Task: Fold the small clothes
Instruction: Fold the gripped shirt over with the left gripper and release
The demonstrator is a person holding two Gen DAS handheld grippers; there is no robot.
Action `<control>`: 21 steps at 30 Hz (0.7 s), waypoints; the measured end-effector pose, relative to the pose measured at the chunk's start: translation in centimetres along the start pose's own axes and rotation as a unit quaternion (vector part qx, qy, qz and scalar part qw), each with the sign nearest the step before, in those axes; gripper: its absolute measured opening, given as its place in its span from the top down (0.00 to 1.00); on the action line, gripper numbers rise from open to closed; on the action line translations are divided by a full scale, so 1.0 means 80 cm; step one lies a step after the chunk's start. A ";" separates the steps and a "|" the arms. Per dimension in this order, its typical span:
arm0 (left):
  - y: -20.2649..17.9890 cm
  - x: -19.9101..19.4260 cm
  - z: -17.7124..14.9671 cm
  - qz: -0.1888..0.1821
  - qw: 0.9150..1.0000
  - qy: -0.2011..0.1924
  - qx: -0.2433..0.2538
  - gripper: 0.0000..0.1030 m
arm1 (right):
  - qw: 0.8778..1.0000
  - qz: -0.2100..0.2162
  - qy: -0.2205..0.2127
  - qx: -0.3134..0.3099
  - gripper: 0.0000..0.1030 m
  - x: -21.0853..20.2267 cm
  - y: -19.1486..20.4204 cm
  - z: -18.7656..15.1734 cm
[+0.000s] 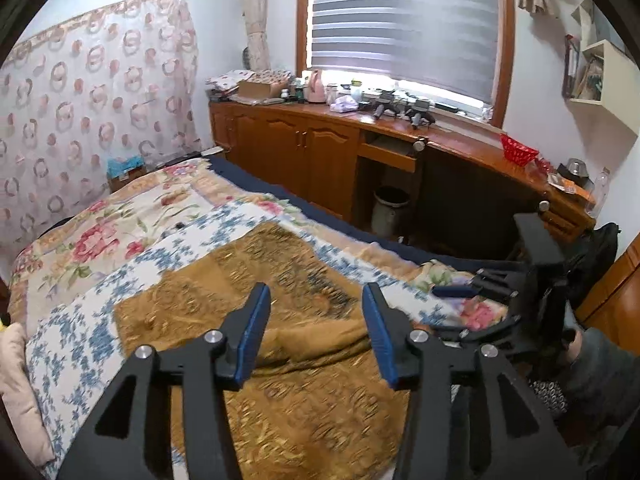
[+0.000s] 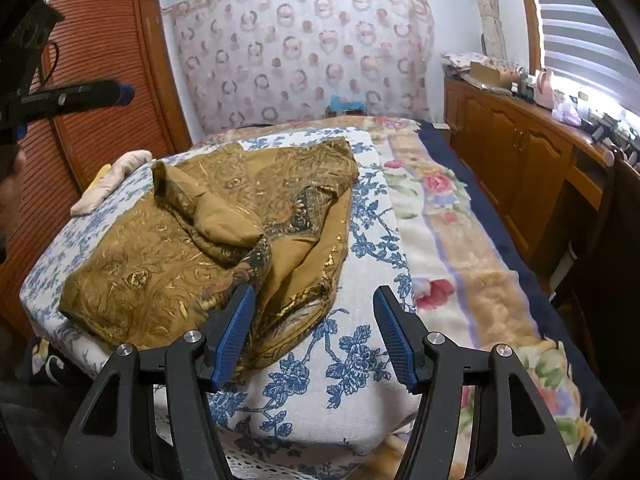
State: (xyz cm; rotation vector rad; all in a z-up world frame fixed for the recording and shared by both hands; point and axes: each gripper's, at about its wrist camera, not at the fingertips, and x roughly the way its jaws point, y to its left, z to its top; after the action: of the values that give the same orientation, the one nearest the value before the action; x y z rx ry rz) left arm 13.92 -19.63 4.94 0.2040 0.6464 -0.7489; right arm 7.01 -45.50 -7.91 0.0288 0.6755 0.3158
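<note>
Left gripper (image 1: 316,300): blue-padded jaws spread, nothing between them, hovering over the mustard-brown patterned garment (image 1: 288,320). Right gripper (image 2: 314,304): jaws spread, empty, near the garment's (image 2: 208,236) front edge. Garment lies rumpled, partly folded over itself, on a white towel with blue flowers (image 2: 360,344), atop a floral blanket (image 2: 460,240). Beyond: wooden cabinet run (image 1: 304,148) under the window blinds (image 1: 404,20).

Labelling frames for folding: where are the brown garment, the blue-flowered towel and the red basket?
Garment (image 2: 168,264), right wrist view, its flat near part.
Towel (image 2: 344,364), right wrist view, bare near part.
Basket (image 1: 517,152), left wrist view, its side.
</note>
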 end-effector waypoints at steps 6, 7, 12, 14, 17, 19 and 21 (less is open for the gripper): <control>0.049 0.002 -0.050 0.046 0.998 0.028 -0.023 0.42 | 1.000 -0.007 -0.008 -0.004 0.39 -0.006 0.003 0.009; 0.058 0.004 -0.060 0.056 0.997 0.035 -0.028 0.42 | 1.000 -0.007 -0.009 -0.004 0.39 -0.007 0.002 0.009; 0.101 0.015 -0.105 0.072 0.993 0.071 -0.063 0.41 | 1.000 -0.003 -0.010 -0.017 0.39 -0.001 0.014 0.023; 0.114 0.020 -0.117 0.080 0.991 0.083 -0.073 0.41 | 1.000 0.001 -0.009 -0.026 0.39 0.004 0.022 0.031; 0.136 0.028 -0.131 0.091 0.987 0.093 -0.091 0.41 | 0.999 0.009 -0.007 -0.039 0.39 0.013 0.038 0.045; 0.145 0.030 -0.137 0.096 0.986 0.095 -0.095 0.41 | 0.999 0.020 -0.005 -0.049 0.39 0.023 0.051 0.055; 0.157 0.034 -0.142 0.106 0.985 0.095 -0.097 0.41 | 0.998 0.029 -0.003 -0.057 0.39 0.032 0.061 0.064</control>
State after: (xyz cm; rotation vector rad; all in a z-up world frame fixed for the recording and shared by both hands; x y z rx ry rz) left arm 18.69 -7.64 -6.35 0.1631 0.8606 -0.4608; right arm 10.69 -39.71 -4.82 -0.0586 0.6511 0.4098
